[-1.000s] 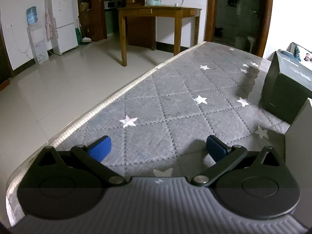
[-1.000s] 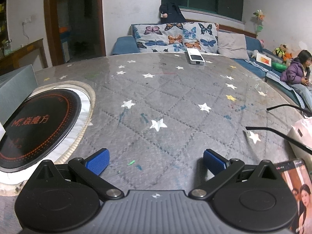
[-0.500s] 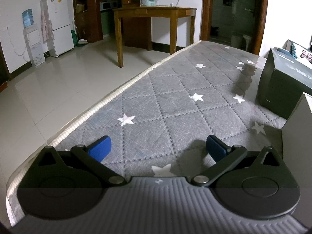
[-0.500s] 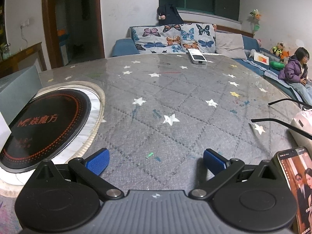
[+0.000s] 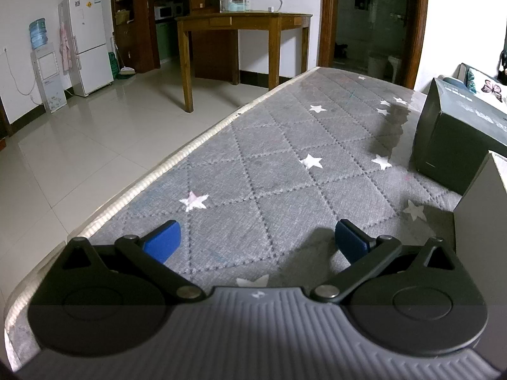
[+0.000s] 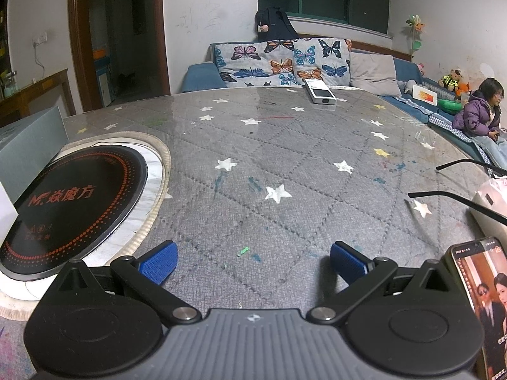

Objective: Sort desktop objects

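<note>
My two grippers, left [image 5: 256,241] and right [image 6: 252,259], gape wide, holding nothing. On the desk [image 6: 285,158]: two boxes [image 5: 456,136], one phone [image 6: 483,297], one remote [image 6: 320,92].

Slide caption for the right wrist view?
Open right gripper hovers over star-patterned table, between induction cooktop and smartphone.

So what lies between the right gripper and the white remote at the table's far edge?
Only bare starred tablecloth separates the right gripper from the remote, per the right wrist view.
</note>
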